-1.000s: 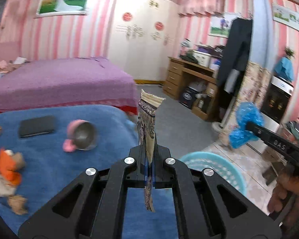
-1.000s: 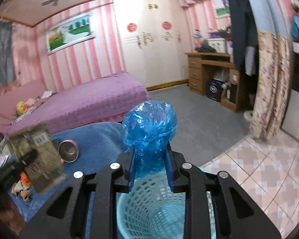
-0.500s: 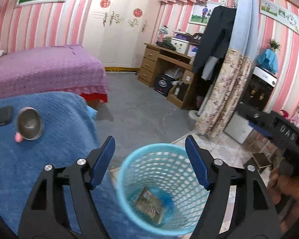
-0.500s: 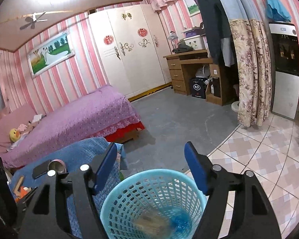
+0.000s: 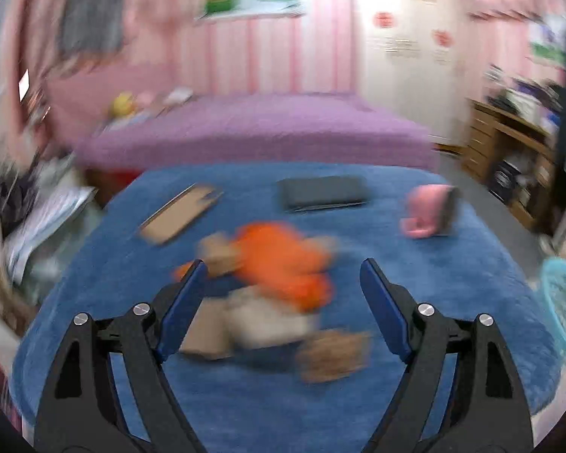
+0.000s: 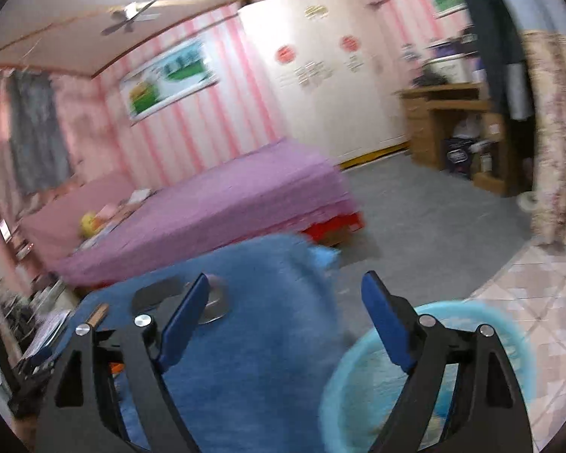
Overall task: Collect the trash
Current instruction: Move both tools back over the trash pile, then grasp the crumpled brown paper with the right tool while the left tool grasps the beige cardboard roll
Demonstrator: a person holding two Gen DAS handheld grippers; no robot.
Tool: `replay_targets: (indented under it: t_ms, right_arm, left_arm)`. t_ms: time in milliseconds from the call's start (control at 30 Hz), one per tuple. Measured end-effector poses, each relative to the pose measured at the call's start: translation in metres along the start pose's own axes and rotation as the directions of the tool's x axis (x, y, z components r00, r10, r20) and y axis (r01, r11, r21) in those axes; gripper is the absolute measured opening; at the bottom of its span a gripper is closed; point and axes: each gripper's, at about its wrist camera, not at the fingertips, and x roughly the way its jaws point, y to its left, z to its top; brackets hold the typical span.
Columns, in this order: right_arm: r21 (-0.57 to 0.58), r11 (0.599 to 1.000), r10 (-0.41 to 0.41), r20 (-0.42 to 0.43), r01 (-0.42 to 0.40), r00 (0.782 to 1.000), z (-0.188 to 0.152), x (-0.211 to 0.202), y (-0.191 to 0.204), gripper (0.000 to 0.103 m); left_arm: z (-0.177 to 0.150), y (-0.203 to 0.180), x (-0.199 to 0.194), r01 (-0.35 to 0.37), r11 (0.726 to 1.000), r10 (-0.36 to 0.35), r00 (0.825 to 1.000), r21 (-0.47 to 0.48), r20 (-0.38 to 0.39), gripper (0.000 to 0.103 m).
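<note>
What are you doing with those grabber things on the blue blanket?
Picking up trash. Both grippers are empty, and their jaws have just been opening. The left gripper is pointed at the blurry pile of orange and brown scraps on the blue blanket. The right gripper is beside the turquoise basket. A pink cup and a dark case lie there too.

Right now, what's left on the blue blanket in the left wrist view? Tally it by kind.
Orange scrap: 1
Brown or tan paper scraps, blurred so roughly: 3
Flat cardboard piece: 1
Black flat case: 1
Pink cup on its side: 1
Total: about 7
</note>
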Motion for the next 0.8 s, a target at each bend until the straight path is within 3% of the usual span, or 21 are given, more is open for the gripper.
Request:
replay_targets:
  t_ms: [100, 200, 400, 567, 667, 733, 800]
  right_arm:
    - [-0.066, 0.988, 0.133, -0.104, -0.14, 0.986, -0.029, 0.035, 0.068, 0.086]
    - [-0.148, 0.951, 0.229, -0.25, -0.271, 0.941, -0.069, 0.072, 0.136, 0.086]
    - [-0.315, 0.884, 0.204, -0.407, -0.347, 0.89, -0.143, 0.111, 0.231, 0.086]
    - [-0.362, 0.863, 0.149, -0.483, -0.352, 0.863, -0.172, 0.131, 0.257, 0.086]
    - [-0.418, 0.844, 0.09, -0.506, -0.336, 0.858, -0.186, 0.137, 0.26, 0.085]
    - [-0.426, 0.836, 0.08, -0.529, -0.346, 0.845, -0.192, 0.143, 0.259, 0.08]
    - [-0.405, 0.838, 0.091, -0.557, -0.366, 0.825, -0.196, 0.152, 0.259, 0.05]
  left_arm:
    - [-0.001, 0.055, 0.003, -0.077, 0.996, 0.077, 0.997, -0.055, -0.006, 0.083]
    - [-0.015, 0.092, 0.009, -0.114, 0.987, 0.11, 0.993, -0.115, -0.043, 0.084]
    - [-0.034, 0.125, 0.027, -0.113, 0.983, 0.096, 0.988, -0.148, -0.119, 0.084]
    - [-0.043, 0.128, 0.039, -0.063, 0.991, 0.044, 0.987, -0.12, -0.155, 0.084]
    - [-0.048, 0.123, 0.044, -0.006, 0.995, -0.011, 0.985, -0.102, -0.171, 0.084]
    - [-0.051, 0.111, 0.049, 0.039, 0.997, -0.052, 0.982, -0.074, -0.18, 0.084]
    - [-0.052, 0.099, 0.051, 0.057, 0.998, -0.062, 0.982, -0.03, -0.179, 0.086]
